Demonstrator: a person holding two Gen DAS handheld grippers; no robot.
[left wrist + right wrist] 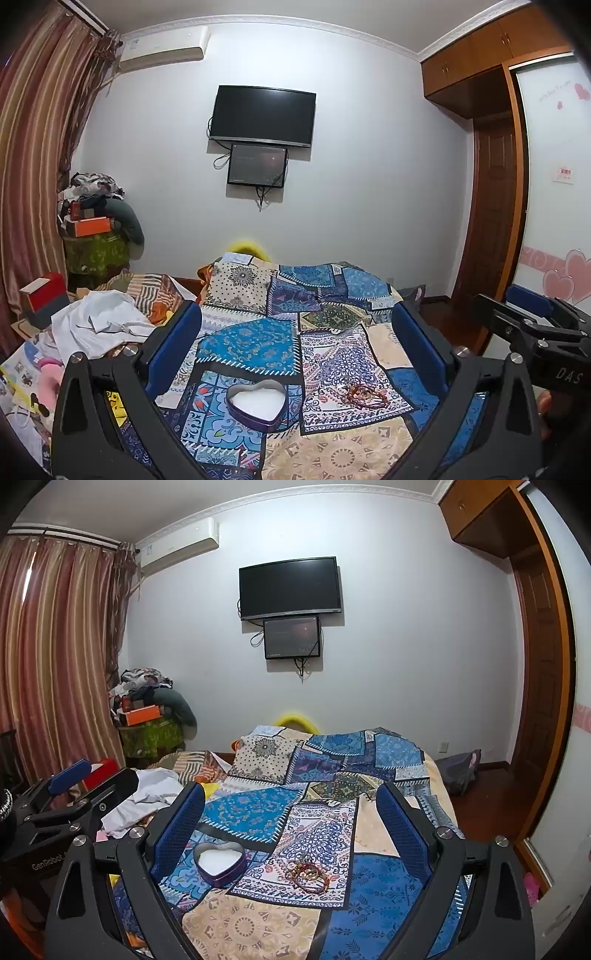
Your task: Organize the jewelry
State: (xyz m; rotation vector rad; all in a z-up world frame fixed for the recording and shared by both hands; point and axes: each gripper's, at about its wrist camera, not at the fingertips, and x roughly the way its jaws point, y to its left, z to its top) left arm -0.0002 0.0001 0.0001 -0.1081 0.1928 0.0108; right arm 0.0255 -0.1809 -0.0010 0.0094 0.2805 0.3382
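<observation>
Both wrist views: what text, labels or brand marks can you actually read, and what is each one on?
"DAS": white letters on the right gripper body, cut off at the frame edge.
"GenRobot": white letters on the left gripper body, cut off after that.
Script on the wardrobe door beside the pink hearts: too small to read.
Small red and white sticker on that door: blurred.
Label on the air conditioner: unreadable.

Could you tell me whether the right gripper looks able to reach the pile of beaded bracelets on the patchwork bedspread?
Probably yes: the right gripper is open and empty, and the pile of beaded bracelets lies uncovered ahead, apart from the heart-shaped tin.
</observation>
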